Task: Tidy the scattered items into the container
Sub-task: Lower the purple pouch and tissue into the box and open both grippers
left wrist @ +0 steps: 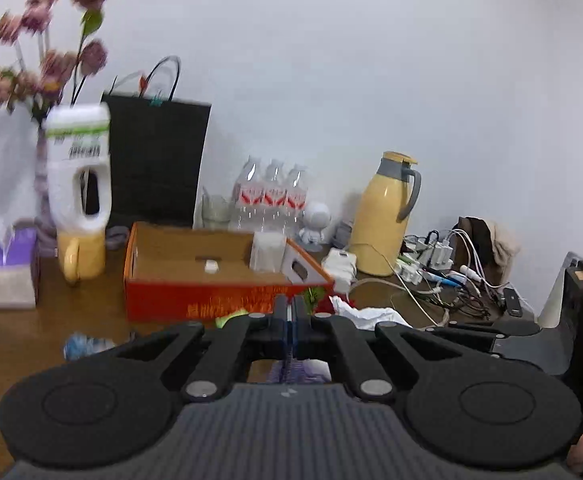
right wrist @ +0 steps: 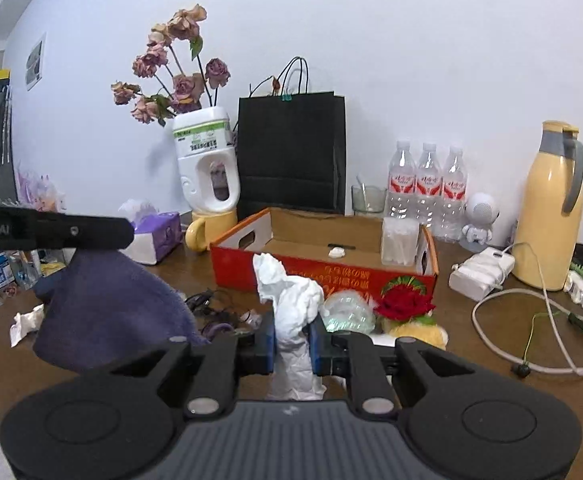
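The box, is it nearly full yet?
No. The box holds only a swab pack and a small white bit. In hand: right gripper clamps a tissue, left gripper a purple cloth. Left: rose, wrapper, cords.

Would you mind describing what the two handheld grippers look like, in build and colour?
Both look alike: the left gripper and right gripper have matte black linkage arms with silver pivot pins, two round black discs on a ribbed grey body, and blue-edged finger pads. Seen side-on from the right wrist camera, the left gripper carries white lettering, partly cut off. No cables or sleeves are visible.
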The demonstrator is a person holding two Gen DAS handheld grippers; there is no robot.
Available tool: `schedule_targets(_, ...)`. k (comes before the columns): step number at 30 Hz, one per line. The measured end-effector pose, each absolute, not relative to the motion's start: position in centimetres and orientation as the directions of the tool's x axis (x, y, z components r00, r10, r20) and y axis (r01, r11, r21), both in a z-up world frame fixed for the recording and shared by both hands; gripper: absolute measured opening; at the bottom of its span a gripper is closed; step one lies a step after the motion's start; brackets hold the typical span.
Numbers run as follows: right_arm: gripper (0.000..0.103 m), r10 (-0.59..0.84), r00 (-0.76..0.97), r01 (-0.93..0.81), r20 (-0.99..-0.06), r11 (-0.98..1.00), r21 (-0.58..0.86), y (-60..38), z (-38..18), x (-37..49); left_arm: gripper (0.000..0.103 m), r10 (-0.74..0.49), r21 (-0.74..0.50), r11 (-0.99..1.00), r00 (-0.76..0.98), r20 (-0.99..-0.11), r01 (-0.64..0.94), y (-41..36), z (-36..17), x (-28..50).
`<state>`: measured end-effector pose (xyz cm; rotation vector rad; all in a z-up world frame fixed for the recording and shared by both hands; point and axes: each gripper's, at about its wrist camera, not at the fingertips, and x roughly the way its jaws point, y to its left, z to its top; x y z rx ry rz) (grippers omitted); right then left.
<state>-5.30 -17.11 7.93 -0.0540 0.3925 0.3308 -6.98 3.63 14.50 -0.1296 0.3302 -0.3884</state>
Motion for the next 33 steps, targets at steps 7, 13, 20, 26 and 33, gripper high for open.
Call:
schedule_targets(7,0.015,0.291,0.899,-0.314,-0.329,0.949,-0.018,-17.9,11.6,1.7,0.002,-0.339,-0.087,0.941,0.918,-0.205,0.328,3.0,20.9,1.7)
schedule_targets(13,0.015,0.277,0.88,-0.314,-0.387,0.949,-0.035,-18.2,14.3,13.0,0.003,-0.101,0.108,0.986,0.972,-0.211,0.126,1.1,22.1,13.3)
schedule_targets(20,0.016,0.197,0.814,-0.284,-0.546,0.956,-0.078,-18.5,12.6,24.4,0.003,-0.012,0.23,0.97,0.96,-0.279,0.079,-0.2,18.9,23.5)
schedule_targets(26,0.016,0.145,0.702,-0.265,-0.697,0.962,-0.066,-18.5,7.8,30.2,0.003,-0.009,0.252,0.956,0.872,-0.489,0.151,-1.5,9.8,28.9)
schedule_targets(33,0.019,0.074,0.621,-0.268,-0.78,0.956,-0.122,-18.4,4.9,33.2,0.008,-0.045,0.135,0.975,0.744,-0.667,0.179,0.6,6.5,32.4)
